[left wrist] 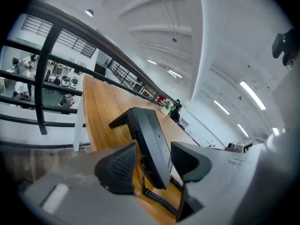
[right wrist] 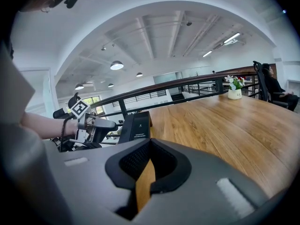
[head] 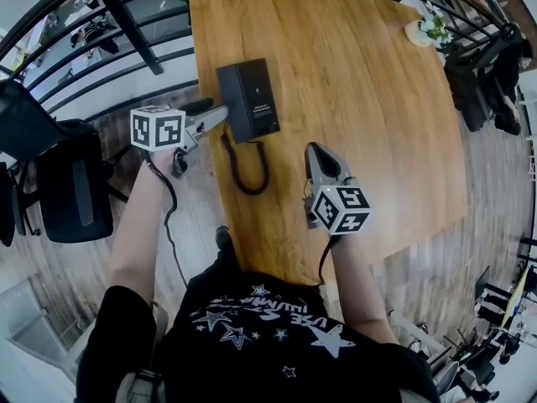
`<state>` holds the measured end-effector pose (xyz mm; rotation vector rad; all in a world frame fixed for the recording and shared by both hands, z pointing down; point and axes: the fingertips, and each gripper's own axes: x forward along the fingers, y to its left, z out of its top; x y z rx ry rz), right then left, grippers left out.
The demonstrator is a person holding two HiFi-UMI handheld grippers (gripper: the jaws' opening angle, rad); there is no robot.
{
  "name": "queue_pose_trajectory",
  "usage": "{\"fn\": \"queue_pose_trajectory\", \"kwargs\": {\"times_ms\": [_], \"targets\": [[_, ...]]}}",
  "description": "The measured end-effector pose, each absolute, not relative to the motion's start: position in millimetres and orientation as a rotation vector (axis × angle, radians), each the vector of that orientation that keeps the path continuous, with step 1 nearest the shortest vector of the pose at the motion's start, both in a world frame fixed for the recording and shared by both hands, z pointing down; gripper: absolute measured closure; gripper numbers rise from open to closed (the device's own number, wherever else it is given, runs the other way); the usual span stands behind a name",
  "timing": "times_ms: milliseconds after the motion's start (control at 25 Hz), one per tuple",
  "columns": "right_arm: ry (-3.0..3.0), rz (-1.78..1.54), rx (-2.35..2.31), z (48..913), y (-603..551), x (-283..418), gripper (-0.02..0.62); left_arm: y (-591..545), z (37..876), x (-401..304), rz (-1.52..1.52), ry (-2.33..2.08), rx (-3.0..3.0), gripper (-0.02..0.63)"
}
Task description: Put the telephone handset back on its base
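While inside the released left gripper (left wrist: 153, 165), a black slab telephone (head: 248, 99), cord (head: 243, 175) coiled; right gripper (right wrist: 150, 148) clenched.

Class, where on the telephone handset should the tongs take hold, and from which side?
Probably mid-length, across the narrow width of the handset, coming from the person's left as the open left tongs do. It is a long slim bar lying along the left side of the telephone.

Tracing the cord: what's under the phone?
The table lies under the phone; the cord loops out at its near edge. Where the cord's ends attach is covered.
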<state>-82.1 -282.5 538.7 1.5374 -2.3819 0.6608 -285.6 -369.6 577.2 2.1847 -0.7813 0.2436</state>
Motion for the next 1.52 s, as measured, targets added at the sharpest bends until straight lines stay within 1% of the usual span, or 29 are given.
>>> {"fn": "queue_pose_trajectory", "kwargs": {"times_ms": [360,600,720,1000,1200,1520], "targets": [[-2.458,0.595,1.530,505,-250,-100,0.594,-308,517,-290,0.150,-0.862,2.285,0.385],[-2.468,0.560,1.521,482,-219,-107,0.592,-255,488,-304,0.127,-1.021,2.340,0.454],[-2.477,0.563,1.477,478,-208,-110,0.594,-229,480,-298,0.151,-1.050,2.362,0.462],[-2.567,0.556,1.223,488,-211,-124,0.594,-185,485,-289,0.080,-1.197,2.247,0.471],[-2.618,0.559,1.094,489,-210,-113,0.594,-151,492,-278,0.028,-1.317,2.133,0.492],[-2.720,0.526,0.899,475,-201,-67,0.594,-111,474,-230,-0.037,-1.512,2.036,0.494]]}}
